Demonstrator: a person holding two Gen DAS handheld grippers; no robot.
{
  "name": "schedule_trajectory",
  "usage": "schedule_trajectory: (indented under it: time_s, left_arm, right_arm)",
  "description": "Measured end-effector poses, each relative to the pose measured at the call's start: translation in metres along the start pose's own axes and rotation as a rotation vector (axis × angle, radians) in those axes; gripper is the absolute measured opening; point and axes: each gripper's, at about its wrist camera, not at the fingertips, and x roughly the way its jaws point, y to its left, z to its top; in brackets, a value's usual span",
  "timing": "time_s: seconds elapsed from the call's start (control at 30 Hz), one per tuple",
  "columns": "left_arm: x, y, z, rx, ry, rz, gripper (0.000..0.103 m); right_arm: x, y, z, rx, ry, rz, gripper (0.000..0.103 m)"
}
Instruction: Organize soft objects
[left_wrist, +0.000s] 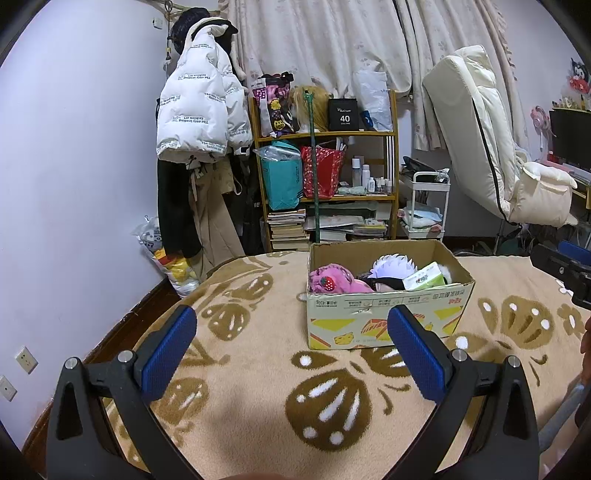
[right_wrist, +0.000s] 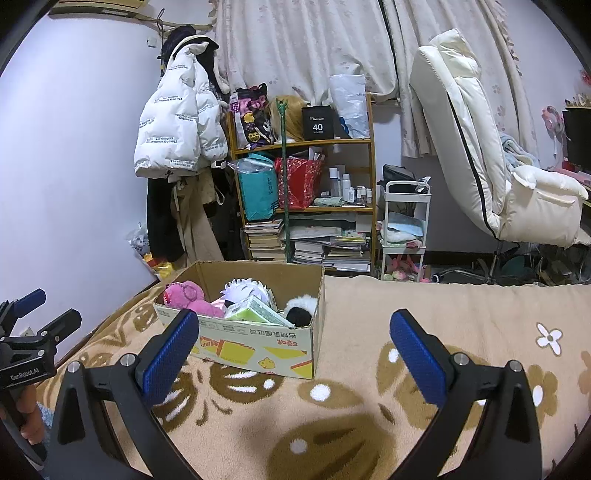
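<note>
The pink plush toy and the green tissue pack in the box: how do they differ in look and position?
The pink plush toy is rounded, fuzzy, with a strawberry patch; the green tissue pack is flat-sided and printed. The toy lies at the left end of the cardboard box, the pack toward the right. Both lie inside.

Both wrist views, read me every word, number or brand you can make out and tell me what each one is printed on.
"40": black box on the top shelf; the small lines around the number are too small to read.
"GenRoboAI": left gripper body, seen in the right wrist view.
"The only leading fashion art", appearing mirrored: white puffer jacket.
Cardboard box: upside-down print, not legible.
Green tissue pack: too blurred.
Teal bag: too small.
</note>
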Motion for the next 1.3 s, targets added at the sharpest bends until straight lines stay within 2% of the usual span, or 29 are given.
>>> schedule_trajectory:
  time_s: [1.3]
  left_arm:
    - [0.0048, -0.0040, -0.0068, 0.008, 0.013, 0.000, 0.102]
  right_arm:
    - [0.0009, -0.0035, 0.0011, -0.004, 0.003, 0.003, 0.103]
